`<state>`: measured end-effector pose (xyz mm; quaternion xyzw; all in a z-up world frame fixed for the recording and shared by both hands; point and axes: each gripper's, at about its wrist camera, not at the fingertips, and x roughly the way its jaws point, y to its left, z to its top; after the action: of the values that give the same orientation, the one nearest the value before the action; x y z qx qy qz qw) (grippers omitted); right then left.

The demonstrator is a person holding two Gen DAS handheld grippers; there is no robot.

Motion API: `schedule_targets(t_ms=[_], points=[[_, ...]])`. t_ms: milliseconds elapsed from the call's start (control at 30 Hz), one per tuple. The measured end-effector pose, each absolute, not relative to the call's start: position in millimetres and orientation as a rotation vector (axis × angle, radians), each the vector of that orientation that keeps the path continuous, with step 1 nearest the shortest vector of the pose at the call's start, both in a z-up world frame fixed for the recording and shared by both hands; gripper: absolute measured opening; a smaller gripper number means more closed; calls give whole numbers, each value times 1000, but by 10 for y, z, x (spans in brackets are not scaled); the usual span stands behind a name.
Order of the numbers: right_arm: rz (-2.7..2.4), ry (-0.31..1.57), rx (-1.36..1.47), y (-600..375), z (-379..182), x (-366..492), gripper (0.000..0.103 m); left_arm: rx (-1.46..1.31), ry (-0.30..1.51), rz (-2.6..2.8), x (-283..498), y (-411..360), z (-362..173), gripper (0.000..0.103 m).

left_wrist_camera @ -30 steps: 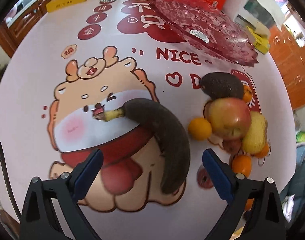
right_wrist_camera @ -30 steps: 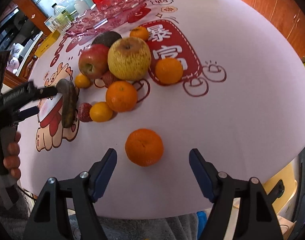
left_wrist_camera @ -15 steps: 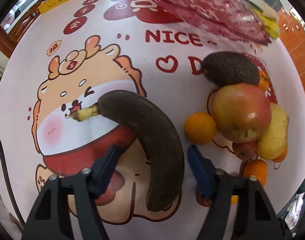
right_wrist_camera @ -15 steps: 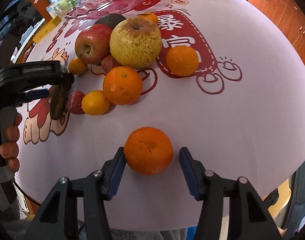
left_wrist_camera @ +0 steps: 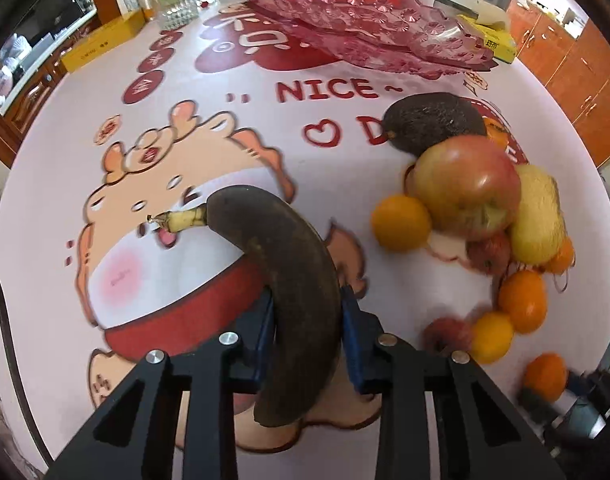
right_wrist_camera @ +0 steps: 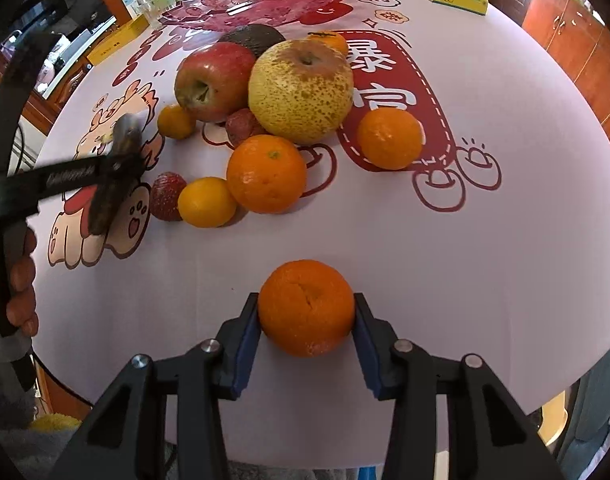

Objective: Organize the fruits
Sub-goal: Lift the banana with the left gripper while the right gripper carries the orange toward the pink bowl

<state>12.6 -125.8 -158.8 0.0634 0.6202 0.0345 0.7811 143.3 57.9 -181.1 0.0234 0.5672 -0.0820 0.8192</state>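
Both tools are engaged. We find the left gripper (left_wrist_camera: 305,332) clamped on the blackened banana (left_wrist_camera: 281,280), its blue pads (left_wrist_camera: 351,336) pressed against the lower half of the fruit; the yellow stem end points away to the left over the cartoon print of the tablecloth (left_wrist_camera: 225,128). We find the right gripper (right_wrist_camera: 306,320) clenched on a lone orange (right_wrist_camera: 306,307), one pad against each side, at the near edge of the cloth and well apart from the other fruit.

Beyond the orange, we note the main cluster: a speckled yellow pear (right_wrist_camera: 301,90) touching a red apple (right_wrist_camera: 215,80), with a dark avocado (right_wrist_camera: 253,38) behind them. In front lie a large orange (right_wrist_camera: 266,174), a smaller yellow-orange citrus (right_wrist_camera: 207,202) and a red strawberry-like fruit (right_wrist_camera: 167,196) just beside it. Another orange (right_wrist_camera: 389,139) sits to the right on the red printed panel.

At the far side we record a pink faceted tray (right_wrist_camera: 265,0), holding no fruit that we can see.
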Motion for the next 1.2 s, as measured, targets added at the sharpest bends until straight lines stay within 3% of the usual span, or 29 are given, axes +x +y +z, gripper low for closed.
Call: schedule_targets(t_ms=[267,633,1033,1200], points=[[38,1276,102,-1383,-1229,141,43,96,1141,-190,1190,887,-1662,28],[15,1094,-55,-1290,-465,385,43,87,1004,-253,1189,881,-904,28],[40,966,-75,-1269,30,1327,43,140,792,-379,1802,417,224,28],[38,981,-1,-1390,-74,1906,43,162,773,-363,2271,262,255,28]])
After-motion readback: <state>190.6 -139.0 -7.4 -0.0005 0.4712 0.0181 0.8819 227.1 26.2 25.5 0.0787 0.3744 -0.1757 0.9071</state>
